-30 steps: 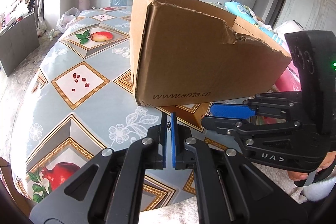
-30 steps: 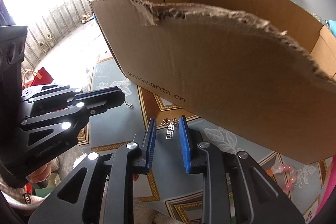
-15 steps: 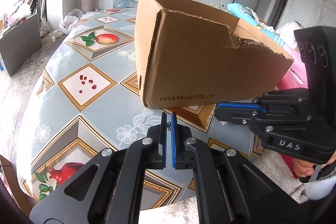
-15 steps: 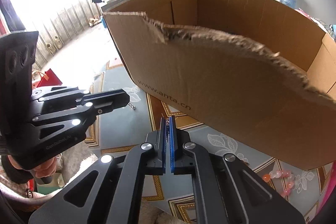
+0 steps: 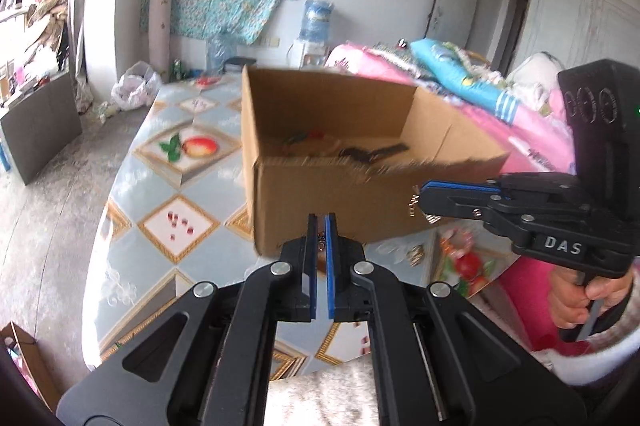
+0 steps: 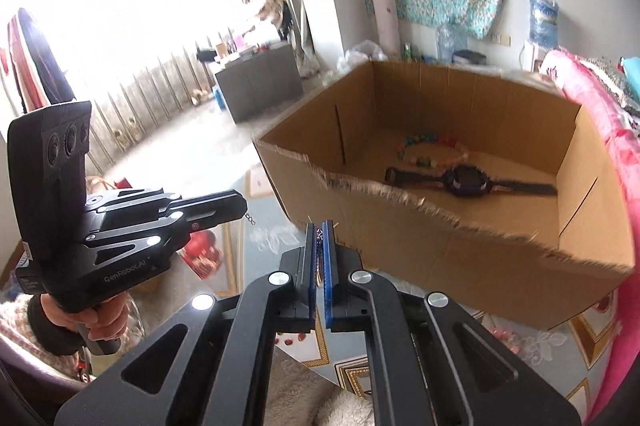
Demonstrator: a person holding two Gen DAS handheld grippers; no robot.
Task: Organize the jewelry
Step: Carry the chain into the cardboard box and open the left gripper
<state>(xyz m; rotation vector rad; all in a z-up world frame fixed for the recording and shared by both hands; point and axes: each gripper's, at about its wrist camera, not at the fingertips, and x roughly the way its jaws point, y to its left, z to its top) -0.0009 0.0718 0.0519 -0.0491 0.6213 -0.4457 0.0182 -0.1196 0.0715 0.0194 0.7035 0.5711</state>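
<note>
- Left gripper (image 5: pixel 320 222): pads nearly together, pinching a small dark chain piece (image 5: pixel 320 237) at the tips. In the right wrist view a short chain end (image 6: pixel 250 217) hangs off its tip.
- Right gripper (image 6: pixel 319 230): pads pressed together on a small metal earring (image 6: pixel 319 233). From the left wrist view its silver dangle (image 5: pixel 412 201) hangs under the tip.
- Both grippers are up off the table, short of the torn near wall of the cardboard box (image 6: pixel 460 250); box sits at 12 to 2 o'clock from the right one.
- Handling, my read: both pieces are very light, thin and floppy, with nothing stiff to brace on. Metal on flat pads is slippery, so pinch the body or hook rather than the loose dangle. Chain links can snag on the ragged cardboard edge; clear it before letting go.
- Drop target: bare box floor at about 1 o'clock, near the items already inside.
- Count in box: one dark wristwatch (image 6: pixel 466 182) and one multicoloured bead bracelet (image 6: pixel 432 148) just behind it.
- Count in grippers: one piece each, two total. Can't tell whether they are a matching pair.
- On the patterned tablecloth (image 5: pixel 132 194): one pink bead item (image 6: pixel 506 336) at 4 o'clock, near the box base, blurred.
</note>
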